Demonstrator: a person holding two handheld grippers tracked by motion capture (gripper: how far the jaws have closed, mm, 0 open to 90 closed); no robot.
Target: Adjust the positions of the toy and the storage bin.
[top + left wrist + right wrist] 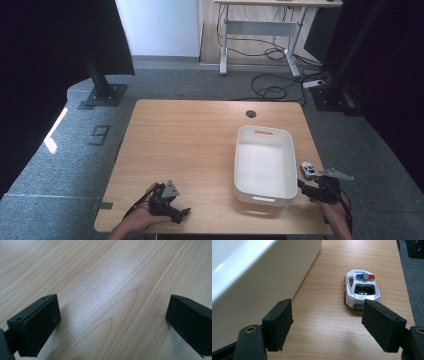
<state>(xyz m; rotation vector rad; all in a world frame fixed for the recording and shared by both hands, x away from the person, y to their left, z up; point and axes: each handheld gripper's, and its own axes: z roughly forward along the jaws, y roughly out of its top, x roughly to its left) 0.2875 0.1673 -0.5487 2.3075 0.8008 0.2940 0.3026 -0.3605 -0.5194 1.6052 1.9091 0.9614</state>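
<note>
A white toy police car (361, 290) sits on the wooden table (190, 145) near its right edge, just beside the white bin (287, 150), whose wall stands close on the car's left. The right gripper (327, 320) hangs just short of the car, jaws spread wide and empty. The left gripper (112, 320) rests near the table's front left corner, jaws wide apart over bare wood.

A light wooden table (190, 150) with a round cable hole (251, 114) near its far edge is set on grey speckled carpet (60, 160). A "9" (100, 135) is marked on the floor at the left, beside a bright patch of light (54, 132). Black curtains (45, 60) are hung on both sides, carried by black posts on base plates (102, 95). Farther back, a white-framed desk (260, 30) is seen, with black cables (272, 87) and a power strip (314, 83) lying beneath it on the floor.
</note>
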